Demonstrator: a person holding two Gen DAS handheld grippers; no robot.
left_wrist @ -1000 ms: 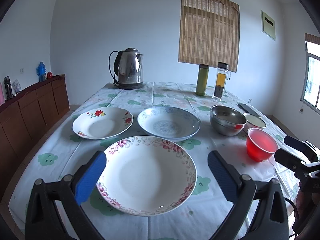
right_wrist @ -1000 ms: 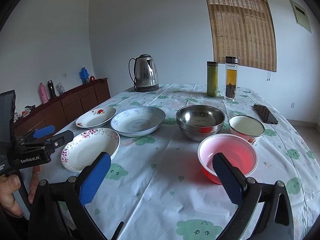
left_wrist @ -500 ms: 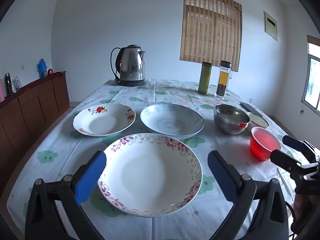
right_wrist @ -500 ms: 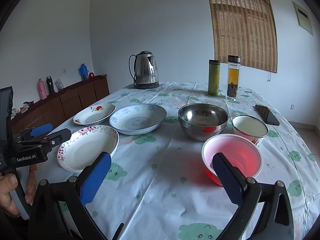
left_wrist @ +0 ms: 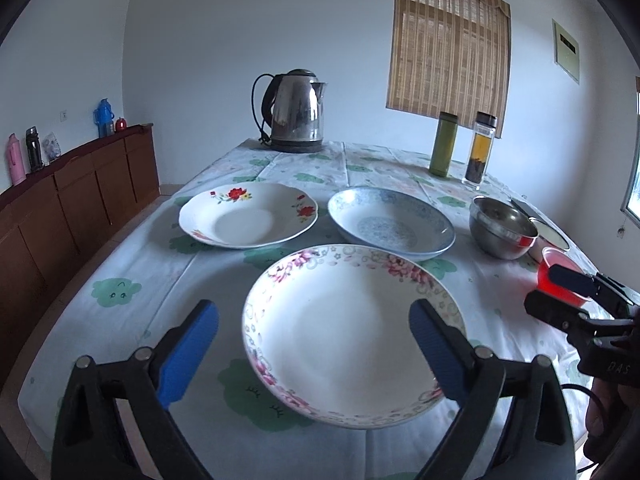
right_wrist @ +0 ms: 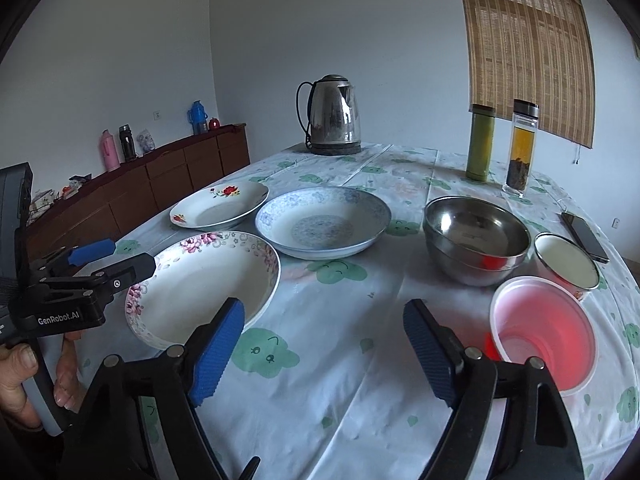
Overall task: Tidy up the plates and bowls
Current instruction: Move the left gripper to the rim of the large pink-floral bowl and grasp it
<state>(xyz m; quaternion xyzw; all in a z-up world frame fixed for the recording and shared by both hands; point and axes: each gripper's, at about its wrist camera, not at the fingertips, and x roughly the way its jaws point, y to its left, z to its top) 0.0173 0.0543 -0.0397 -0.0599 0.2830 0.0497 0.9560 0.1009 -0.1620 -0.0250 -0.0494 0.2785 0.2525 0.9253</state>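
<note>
The left gripper is wide but its jaws have just been closing a little; the pink-flowered plate lies flat on the table straight ahead, its near half between the blue pads, which do not press it. The right gripper — jaws also just narrowing, nothing between them — points at bare cloth, with the red plastic bowl just off its right finger. So the left is better placed — plate first, I'd judge.

left claw: black frame, blue ribbed pads, silver screws | right claw: same | marking: "GenRobot.AI"
</note>
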